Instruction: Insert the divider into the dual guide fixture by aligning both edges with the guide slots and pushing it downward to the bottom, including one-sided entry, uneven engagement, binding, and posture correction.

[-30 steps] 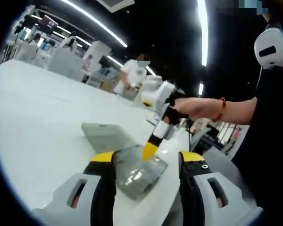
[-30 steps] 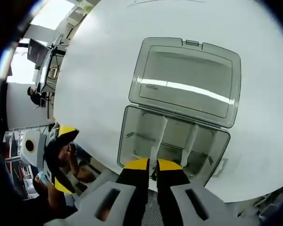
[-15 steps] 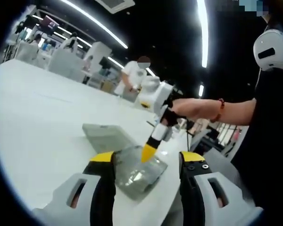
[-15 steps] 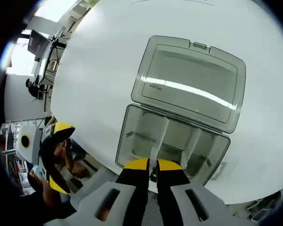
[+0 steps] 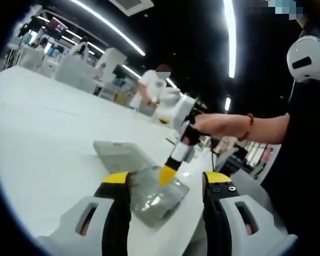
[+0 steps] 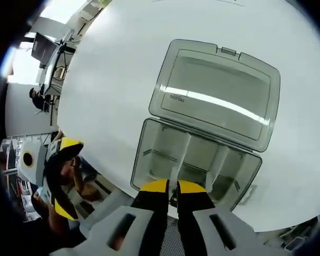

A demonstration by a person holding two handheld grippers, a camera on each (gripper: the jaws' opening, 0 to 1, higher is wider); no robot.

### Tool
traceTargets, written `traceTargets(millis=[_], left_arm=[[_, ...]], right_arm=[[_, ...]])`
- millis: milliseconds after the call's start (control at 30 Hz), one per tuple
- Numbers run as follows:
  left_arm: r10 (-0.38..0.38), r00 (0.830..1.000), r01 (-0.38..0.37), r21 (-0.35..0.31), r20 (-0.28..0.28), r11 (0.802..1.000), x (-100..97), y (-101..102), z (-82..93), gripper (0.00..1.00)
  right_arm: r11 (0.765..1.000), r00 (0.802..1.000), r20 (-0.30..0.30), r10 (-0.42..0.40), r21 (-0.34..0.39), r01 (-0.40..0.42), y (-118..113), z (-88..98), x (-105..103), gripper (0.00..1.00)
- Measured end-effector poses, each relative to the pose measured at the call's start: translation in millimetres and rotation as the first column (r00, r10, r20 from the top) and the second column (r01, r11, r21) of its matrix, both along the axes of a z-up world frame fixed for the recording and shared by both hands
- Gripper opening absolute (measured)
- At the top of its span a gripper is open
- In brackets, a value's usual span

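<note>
the divider (image 6: 177, 166) is pinched between the nearly closed right gripper (image 6: 172, 186), standing upright in the open box (image 6: 149, 146), its long axis running straight ahead; the left gripper (image 5: 165, 181) is spread wide, empty, just beside the box

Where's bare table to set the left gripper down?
Free: white table beyond the open lid and beside the box. Crowded: the box itself, where the right gripper pinches a divider.

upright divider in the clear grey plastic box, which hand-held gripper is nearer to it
Right. The right hand-held gripper is closed on the upright divider inside the clear grey plastic box; the left hand-held gripper stands open beside the box's near end.
</note>
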State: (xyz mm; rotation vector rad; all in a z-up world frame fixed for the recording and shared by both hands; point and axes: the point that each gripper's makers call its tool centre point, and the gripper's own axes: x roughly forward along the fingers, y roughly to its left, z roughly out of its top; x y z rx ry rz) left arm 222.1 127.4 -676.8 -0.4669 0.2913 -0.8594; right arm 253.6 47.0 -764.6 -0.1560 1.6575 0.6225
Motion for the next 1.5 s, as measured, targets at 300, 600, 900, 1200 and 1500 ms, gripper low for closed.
traceTargets(millis=[300,600,900,1200,1500], left_arm=[[-0.001,1.0,0.001,-0.009,-0.001,1.0,-0.2,-0.8,1.0,0.52],[-0.002,1.0,0.002,-0.015,0.0,1.0,0.8,-0.7,2.2,0.52],[-0.003,1.0,0.003,-0.016,-0.003,1.0,0.2,-1.4,1.1,0.52],[-0.003,1.0,0.003,-0.024,-0.001,1.0,0.6,-1.4,2.5,0.52],[-0.009,1.0,0.009,-0.031,-0.001,0.999,1.3,-4.9,3.8,0.52]], right_arm=[[1.0,1.0,-0.002,-0.006,0.007,0.006,1.4,0.3,-0.7,0.0],[0.999,0.999,-0.012,-0.032,0.025,0.032,0.2,0.6,0.0,0.0],[0.999,0.999,-0.01,-0.037,0.03,0.037,1.3,0.2,-0.5,0.0],[0.998,0.999,-0.006,-0.048,0.037,0.048,2.8,1.3,-2.7,0.0],[0.998,0.999,0.011,-0.049,0.041,0.048,2.4,0.9,-3.8,0.0]])
